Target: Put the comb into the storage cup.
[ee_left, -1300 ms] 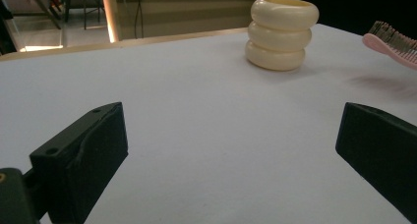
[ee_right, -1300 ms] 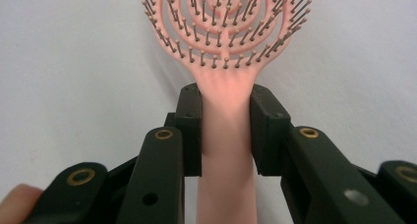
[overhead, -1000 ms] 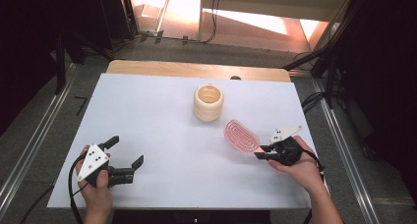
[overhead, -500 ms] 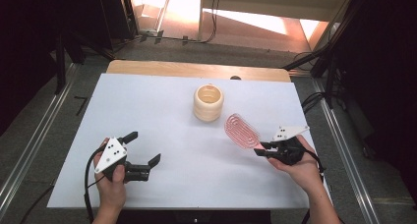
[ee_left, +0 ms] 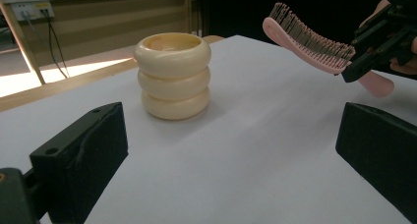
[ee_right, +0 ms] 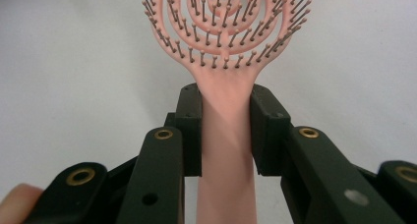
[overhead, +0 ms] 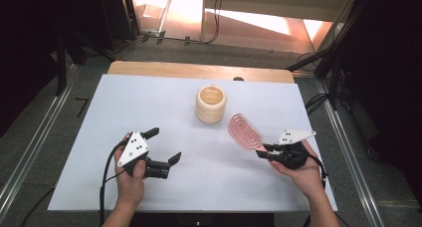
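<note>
A pink hairbrush (overhead: 244,131) is lifted off the table at the right, its head pointing toward a cream ribbed cup (overhead: 211,103). My right gripper (overhead: 265,151) is shut on the brush handle (ee_right: 227,135), both pads pressing its sides. The bristles (ee_right: 223,22) spread out at the top of the right gripper view. My left gripper (overhead: 164,145) stands open at the front left, nothing between its jaws. In the left gripper view the cup (ee_left: 172,75) stands upright ahead, and the brush (ee_left: 307,42) hangs at the upper right, bristles up.
The white table top (overhead: 149,102) has free room between the two hands. A wooden strip (overhead: 199,70) runs along the far edge. Metal rails (overhead: 30,152) flank the table on both sides.
My left gripper has moved right, toward the middle of the table, still open. The brush head has tipped up slightly in the right gripper, which kept its place.
</note>
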`<control>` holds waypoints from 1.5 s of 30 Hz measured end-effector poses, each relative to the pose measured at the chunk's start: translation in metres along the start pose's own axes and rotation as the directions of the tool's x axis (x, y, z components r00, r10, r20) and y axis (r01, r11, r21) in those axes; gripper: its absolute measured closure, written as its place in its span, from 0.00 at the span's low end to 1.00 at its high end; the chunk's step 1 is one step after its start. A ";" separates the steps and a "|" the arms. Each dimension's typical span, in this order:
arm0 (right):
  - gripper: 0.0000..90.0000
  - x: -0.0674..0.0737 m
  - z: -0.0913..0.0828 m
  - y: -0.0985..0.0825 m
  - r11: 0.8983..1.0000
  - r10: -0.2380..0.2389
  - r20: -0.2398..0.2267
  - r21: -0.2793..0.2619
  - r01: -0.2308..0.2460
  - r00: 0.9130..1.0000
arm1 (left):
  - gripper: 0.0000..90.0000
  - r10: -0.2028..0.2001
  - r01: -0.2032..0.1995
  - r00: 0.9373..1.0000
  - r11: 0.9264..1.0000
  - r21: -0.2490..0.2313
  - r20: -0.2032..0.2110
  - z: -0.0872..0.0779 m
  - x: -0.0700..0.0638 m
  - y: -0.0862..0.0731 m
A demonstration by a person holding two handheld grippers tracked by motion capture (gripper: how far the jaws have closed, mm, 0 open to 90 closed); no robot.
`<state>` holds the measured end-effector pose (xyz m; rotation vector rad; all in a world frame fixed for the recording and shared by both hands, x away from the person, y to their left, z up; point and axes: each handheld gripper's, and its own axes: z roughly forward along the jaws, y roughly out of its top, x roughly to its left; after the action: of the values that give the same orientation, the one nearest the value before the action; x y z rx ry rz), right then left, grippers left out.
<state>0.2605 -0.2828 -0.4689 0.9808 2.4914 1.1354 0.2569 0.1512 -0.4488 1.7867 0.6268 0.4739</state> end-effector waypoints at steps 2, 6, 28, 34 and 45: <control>0.76 0.001 0.000 0.000 1.000 0.007 0.002 -0.014 -0.007 1.000 | 0.00 -0.007 0.007 1.000 1.000 -0.007 0.010 0.003 -0.001 0.001; 0.76 0.005 0.003 0.000 0.999 0.009 -0.004 -0.038 -0.009 1.000 | 0.00 -0.015 0.015 0.999 1.000 -0.016 0.037 0.010 -0.003 0.004; 0.76 0.021 0.015 0.003 0.993 0.004 -0.030 -0.121 -0.008 1.000 | 0.00 -0.046 0.052 0.988 0.998 -0.036 0.149 0.048 -0.018 0.014; 0.76 0.027 0.018 0.005 0.991 -0.001 -0.039 -0.137 -0.005 0.999 | 0.00 -0.050 0.058 0.985 0.997 -0.044 0.166 0.055 -0.024 0.019; 0.76 0.039 0.025 0.008 0.984 -0.005 -0.024 -0.179 0.001 1.000 | 0.00 -0.045 0.054 0.978 0.998 -0.038 0.205 0.067 -0.034 0.024</control>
<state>0.2473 -0.2385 -0.4775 0.9178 2.3576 1.3508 0.2752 0.0751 -0.4451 1.7474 0.5123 0.2631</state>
